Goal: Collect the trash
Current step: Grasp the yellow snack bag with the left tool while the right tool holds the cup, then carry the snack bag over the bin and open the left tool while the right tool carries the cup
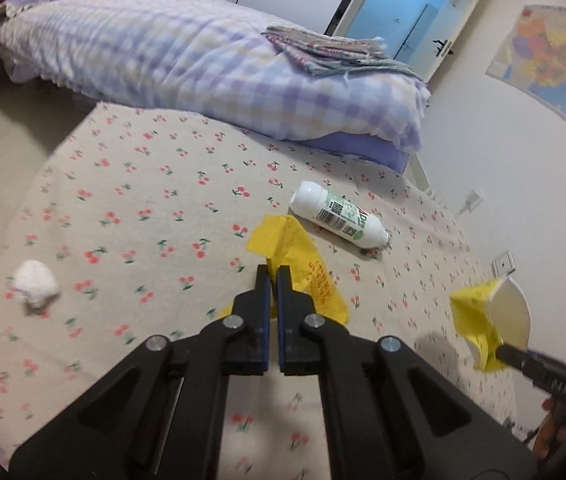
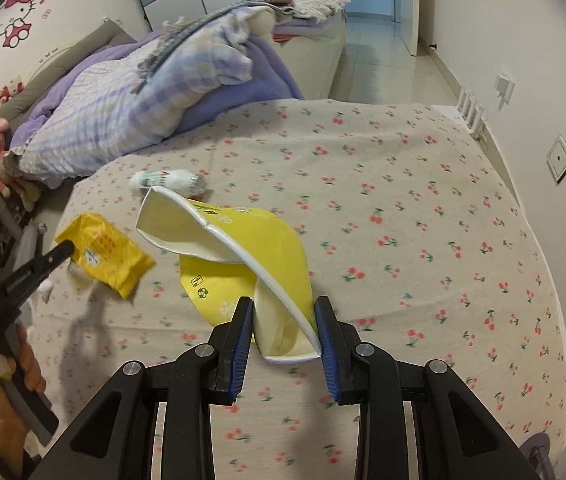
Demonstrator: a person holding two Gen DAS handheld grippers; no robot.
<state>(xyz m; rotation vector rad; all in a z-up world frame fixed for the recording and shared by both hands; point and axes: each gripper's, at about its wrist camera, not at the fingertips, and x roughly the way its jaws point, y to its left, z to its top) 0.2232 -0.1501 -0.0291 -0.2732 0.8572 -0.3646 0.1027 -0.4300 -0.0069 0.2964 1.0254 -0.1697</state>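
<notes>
Yellow trash, two pieces: left gripper (image 1: pixel 274 276) is pinching one wrapper (image 1: pixel 303 272); right gripper (image 2: pixel 285 310) is squeezing one crushed paper cup (image 2: pixel 267 256); one white bottle (image 1: pixel 337 216) is lying beside the wrapper.

Both wrist cameras look steeply down along their fingers, close over the cherry-print beige bedsheet (image 1: pixel 143 184), sharing the crumpled yellow plastic wrapper (image 1: pixel 303 276) and white plastic bottle (image 1: pixel 337 216).
</notes>
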